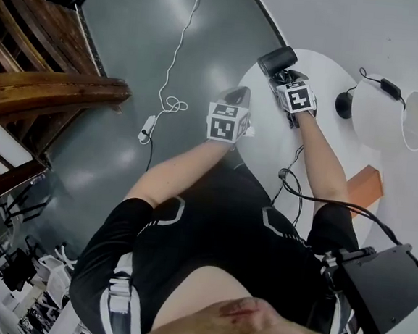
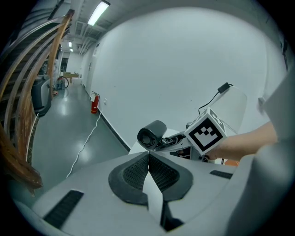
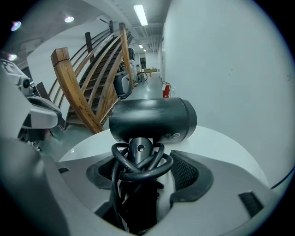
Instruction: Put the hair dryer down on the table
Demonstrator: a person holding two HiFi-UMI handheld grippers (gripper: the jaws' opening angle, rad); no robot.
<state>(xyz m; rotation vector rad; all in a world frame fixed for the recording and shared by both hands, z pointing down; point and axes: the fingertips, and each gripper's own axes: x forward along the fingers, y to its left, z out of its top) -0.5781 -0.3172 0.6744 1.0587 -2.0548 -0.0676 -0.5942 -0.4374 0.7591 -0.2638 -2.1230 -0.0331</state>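
Release stage of the set-down. Hair dryer (image 1: 276,59) at the far left edge of the round white worktop (image 1: 326,71), black barrel lying crosswise, handle pointing back toward the person, cord (image 3: 138,168) wound round that handle in loose loops. Right claw (image 1: 283,78) angled steeply down over the handle, jaws standing wide apart on either side of it. Clear gap between the right-hand pad and the cord loops in the right gripper view, and no pad visibly pressing. Contact between barrel and worktop not directly visible; judged to be resting there, or very nearly so. Left claw (image 1: 237,96) just left of the worktop edge, over the grey floor (image 1: 131,61), jaws pressed together on nothing, taking no part in the step.

Probable next move: draw the right claw back along the line of the handle and upward, with the jaws kept wide to avoid snagging the cord loops and dragging the hair dryer along. Watch for rolling of the round barrel so near the edge, and confirm full support before clearing away.
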